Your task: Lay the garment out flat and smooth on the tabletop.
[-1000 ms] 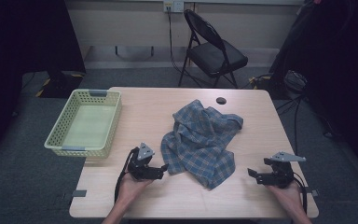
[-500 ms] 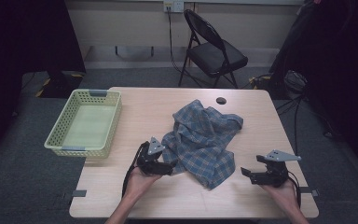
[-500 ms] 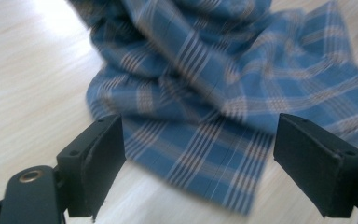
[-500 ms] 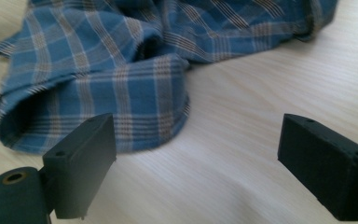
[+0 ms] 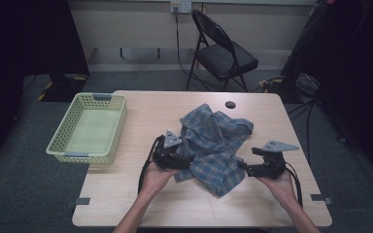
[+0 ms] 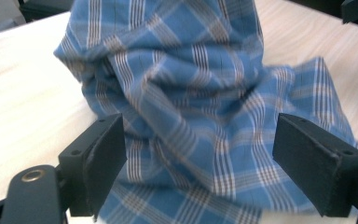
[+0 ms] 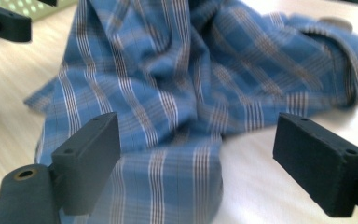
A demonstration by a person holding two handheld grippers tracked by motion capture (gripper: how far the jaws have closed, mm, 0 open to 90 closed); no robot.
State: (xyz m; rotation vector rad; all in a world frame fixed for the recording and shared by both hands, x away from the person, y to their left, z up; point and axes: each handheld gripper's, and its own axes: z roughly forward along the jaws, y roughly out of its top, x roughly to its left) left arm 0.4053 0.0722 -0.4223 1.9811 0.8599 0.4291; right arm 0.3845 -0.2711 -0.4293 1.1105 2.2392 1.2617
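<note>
two hand-held grippers: both at the crumpled blue plaid cloth (image 5: 213, 145) lying mid-desk
high view, cloth: heaped on the light wooden desk (image 5: 141, 199), right of the pale green plastic basket (image 5: 88, 127)
high view, left hand-held gripper (image 5: 183, 162): at the cloth's left edge, tips touching the fabric
high view, right hand-held gripper (image 5: 243, 166): just beside the cloth's right edge
high view, background: black folding chair (image 5: 221, 53) behind the desk, small black round disc (image 5: 230, 104) near the far edge
left gripper view, left hand-held gripper (image 6: 198, 161): jaws spread wide, cloth folds between them, not pinched
right gripper view, right hand-held gripper (image 7: 196, 163): jaws wide apart, the cloth's flat hem lying between them, nothing clamped
</note>
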